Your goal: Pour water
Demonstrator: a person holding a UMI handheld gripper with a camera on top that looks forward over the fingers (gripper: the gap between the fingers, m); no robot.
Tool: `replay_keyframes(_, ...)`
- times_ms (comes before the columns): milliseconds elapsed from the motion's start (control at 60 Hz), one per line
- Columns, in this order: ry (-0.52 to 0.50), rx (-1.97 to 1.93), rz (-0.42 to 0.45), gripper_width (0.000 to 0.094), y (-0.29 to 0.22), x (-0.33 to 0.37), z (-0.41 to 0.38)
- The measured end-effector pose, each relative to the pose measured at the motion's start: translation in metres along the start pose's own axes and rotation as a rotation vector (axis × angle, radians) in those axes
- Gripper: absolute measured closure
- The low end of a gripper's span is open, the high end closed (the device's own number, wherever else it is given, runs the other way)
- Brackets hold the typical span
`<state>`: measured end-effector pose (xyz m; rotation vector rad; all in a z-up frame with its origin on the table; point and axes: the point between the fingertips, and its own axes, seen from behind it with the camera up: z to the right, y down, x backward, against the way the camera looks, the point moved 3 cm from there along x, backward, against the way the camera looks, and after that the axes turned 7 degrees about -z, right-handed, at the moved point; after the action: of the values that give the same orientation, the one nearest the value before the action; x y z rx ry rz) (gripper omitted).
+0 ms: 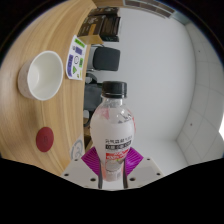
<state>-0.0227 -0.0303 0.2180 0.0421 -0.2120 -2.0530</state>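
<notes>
A clear plastic water bottle (pixel 113 125) with a white cap and a pink and white label stands upright between my fingers. My gripper (pixel 113 160) is shut on it, with both magenta pads (pixel 93 158) pressing its lower body. The bottle's base is hidden by the gripper. A white bowl-like cup (pixel 43 74) sits on the wooden table (pixel 70 120) beyond and to the left of the bottle.
A dark red round coaster or lid (pixel 44 138) lies on the table near the left finger. A green and white carton (pixel 77 56) stands beyond the cup. An office chair (pixel 105 62) and white floor lie past the table's edge on the right.
</notes>
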Motion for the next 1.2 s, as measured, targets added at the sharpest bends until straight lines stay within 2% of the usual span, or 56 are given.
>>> replay_keyframes(250,0.156,0.471,0.117,0.0664,-0.048,-0.005,-0.028)
replay_keyframes(433,0.106,0.401,0.14,0.0664,-0.051,-0.005,-0.034)
replay_keyframes(617,-0.069,-0.052,0.18,0.0663,-0.037,-0.001,0.0)
replay_keyframes(733,-0.18,-0.465,0.263,0.0662,-0.029,0.005,0.044)
replay_keyframes(883,-0.402,-0.953,0.359,0.0662,-0.014,0.006,0.07)
replay_keyframes(950,-0.505,-1.119,0.376,0.0663,-0.008,0.001,0.062)
replay_keyframes(1083,-0.674,-1.319,0.356,0.0663,-0.007,-0.017,0.012)
replay_keyframes(1200,-0.73,-1.343,0.317,0.0663,-0.006,-0.029,-0.044)
